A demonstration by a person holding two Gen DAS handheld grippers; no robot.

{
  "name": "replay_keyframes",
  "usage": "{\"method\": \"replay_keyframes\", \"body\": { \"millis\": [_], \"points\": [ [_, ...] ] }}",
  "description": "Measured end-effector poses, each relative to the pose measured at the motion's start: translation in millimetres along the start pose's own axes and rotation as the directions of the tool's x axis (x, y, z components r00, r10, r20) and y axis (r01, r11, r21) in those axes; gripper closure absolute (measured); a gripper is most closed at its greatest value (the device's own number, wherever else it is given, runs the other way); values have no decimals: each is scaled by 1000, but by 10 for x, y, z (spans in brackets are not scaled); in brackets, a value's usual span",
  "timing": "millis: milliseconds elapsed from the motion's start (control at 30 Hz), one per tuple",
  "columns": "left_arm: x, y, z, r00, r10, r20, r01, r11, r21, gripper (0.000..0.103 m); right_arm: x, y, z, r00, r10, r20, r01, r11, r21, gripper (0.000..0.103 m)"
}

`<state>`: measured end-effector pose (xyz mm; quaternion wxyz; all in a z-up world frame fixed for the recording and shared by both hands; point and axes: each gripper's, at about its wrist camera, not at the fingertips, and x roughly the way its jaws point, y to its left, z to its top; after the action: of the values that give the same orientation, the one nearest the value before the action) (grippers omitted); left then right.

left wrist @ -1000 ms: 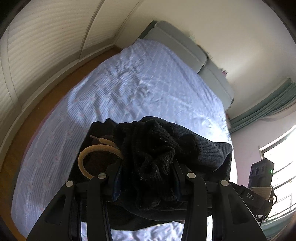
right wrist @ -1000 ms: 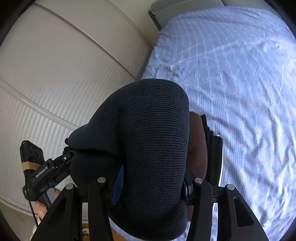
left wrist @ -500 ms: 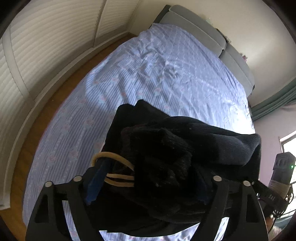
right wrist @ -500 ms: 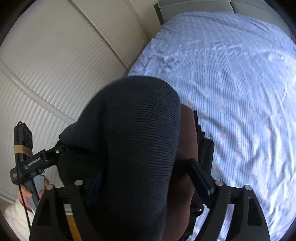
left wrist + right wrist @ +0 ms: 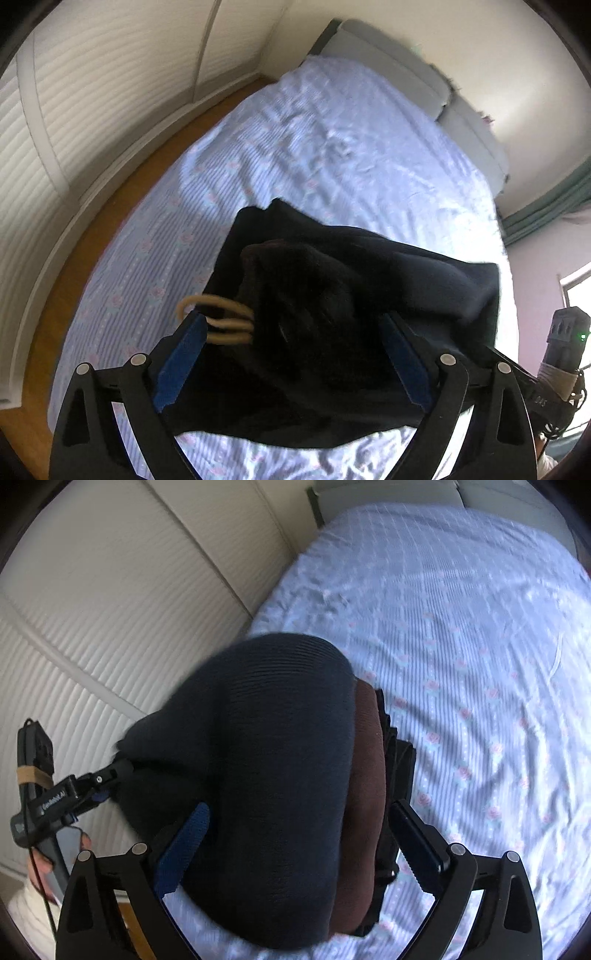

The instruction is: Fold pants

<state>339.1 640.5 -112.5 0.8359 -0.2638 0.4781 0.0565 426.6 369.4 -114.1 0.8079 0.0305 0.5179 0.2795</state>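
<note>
The dark navy knit pants (image 5: 369,295) lie bunched on the near part of the bed, with a tan drawstring (image 5: 218,314) sticking out at the left. My left gripper (image 5: 291,354) is open, its jaws spread wide around a fold of the pants. In the right wrist view the pants (image 5: 266,775) bulge up in a ribbed hump, with a brown inner layer (image 5: 365,775) on its right side. My right gripper (image 5: 299,834) is open, jaws wide on either side of that hump. The left gripper shows at the left edge (image 5: 74,790).
The bed has a light blue sheet (image 5: 332,155) with small pink flowers and a grey headboard (image 5: 406,77) at the far end. White louvred wardrobe doors (image 5: 110,609) run along the bed's left side, over a strip of wooden floor (image 5: 122,206). A window is at the right.
Both grippers were shut on the pants a second ago and have opened wide. The pants have dropped lower between the jaws onto the bed.
</note>
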Motion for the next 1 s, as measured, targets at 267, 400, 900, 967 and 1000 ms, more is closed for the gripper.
{"method": "replay_keyframes", "body": {
  "millis": [267,400,900,967,1000],
  "points": [
    [-787,-556,-501,988,64,140,-88,981,171,7,-1017,55,-467,987,-69,148,67,998,21,5],
    [-1183,-1082,-894,949,156,273,-240,921,306,2,-1529,-36,-763,963,-193,190,187,981,53,5],
    [-1818,-2858,-2188,953,24,301,-175,857,485,0,-3360,-786,-1903,874,-381,301,356,924,137,4],
    [-1870,-3101,-2430,960,-9,281,-135,862,489,0,-3574,-911,-2051,866,-393,310,371,920,129,4],
    [-1880,-3186,-2508,961,-20,276,-122,864,488,0,-3684,-978,-2128,861,-398,315,378,917,126,4]
  ]
}}
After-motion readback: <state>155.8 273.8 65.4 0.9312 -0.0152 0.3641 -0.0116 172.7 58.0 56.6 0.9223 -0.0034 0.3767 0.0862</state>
